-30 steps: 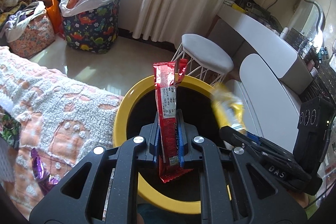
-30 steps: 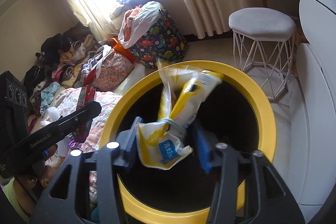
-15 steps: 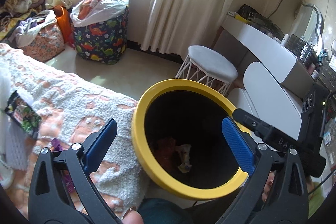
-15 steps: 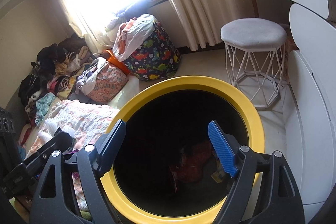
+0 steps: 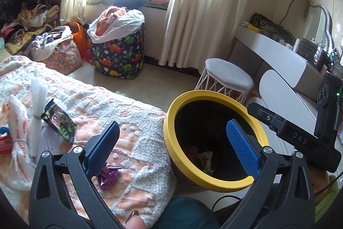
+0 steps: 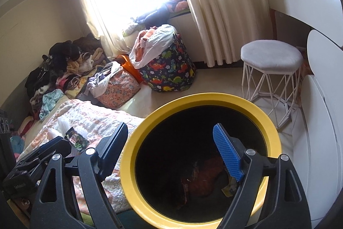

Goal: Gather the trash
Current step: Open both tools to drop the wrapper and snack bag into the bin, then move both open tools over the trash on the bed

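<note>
A yellow-rimmed black bin (image 5: 171, 121) (image 6: 128, 156) stands beside the bed, with red and yellow wrappers (image 6: 203, 181) lying at its bottom. My left gripper (image 5: 171, 143) is open and empty, above the bin's left rim and the bed edge. My right gripper (image 6: 169, 149) is open and empty over the bin's mouth. On the blanket lie a purple wrapper (image 5: 108, 175), a dark green snack packet (image 5: 60, 121) (image 6: 77, 141) and white plastic bags (image 5: 27, 119).
The bed with a peach and white blanket (image 5: 128, 117) fills the left. A white stool (image 5: 227, 76) and white dresser (image 5: 283, 57) stand at the right. A dinosaur-print hamper (image 5: 118, 53) and clothes piles (image 6: 64, 70) sit by the window.
Both grippers opened and dropped the red wrapper and the yellow packet into the bin. Both have since pulled back and to the left, showing more of the bed.
</note>
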Demonstrator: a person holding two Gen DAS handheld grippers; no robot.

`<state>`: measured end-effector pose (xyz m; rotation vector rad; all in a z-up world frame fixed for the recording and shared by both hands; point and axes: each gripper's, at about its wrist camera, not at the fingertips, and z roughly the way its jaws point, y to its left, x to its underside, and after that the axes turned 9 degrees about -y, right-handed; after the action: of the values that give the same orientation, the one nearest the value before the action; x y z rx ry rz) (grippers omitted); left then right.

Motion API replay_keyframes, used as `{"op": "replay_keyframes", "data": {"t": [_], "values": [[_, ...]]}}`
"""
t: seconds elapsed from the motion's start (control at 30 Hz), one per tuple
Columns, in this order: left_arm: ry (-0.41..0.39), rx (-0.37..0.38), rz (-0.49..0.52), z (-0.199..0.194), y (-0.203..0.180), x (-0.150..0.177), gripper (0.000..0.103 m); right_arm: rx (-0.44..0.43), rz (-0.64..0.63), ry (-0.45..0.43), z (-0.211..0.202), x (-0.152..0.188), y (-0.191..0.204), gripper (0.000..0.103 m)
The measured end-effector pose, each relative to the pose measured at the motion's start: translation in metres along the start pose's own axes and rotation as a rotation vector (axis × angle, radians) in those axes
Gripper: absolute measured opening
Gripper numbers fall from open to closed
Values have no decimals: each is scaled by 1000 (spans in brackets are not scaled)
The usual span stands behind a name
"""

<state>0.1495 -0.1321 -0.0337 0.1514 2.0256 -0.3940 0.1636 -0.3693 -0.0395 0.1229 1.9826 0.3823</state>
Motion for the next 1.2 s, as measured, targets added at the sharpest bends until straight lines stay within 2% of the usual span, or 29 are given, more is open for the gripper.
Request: {"op": "replay_keyframes", "data": {"t": [0.47, 1.2], "values": [[-45, -66, -25, -30, 29, 0, 92, -77, -69, -36, -8, -2, 36, 82], [-86, -156, -82, -65, 82, 8, 92, -184, -168, -5, -7, 18, 99, 85]]}}
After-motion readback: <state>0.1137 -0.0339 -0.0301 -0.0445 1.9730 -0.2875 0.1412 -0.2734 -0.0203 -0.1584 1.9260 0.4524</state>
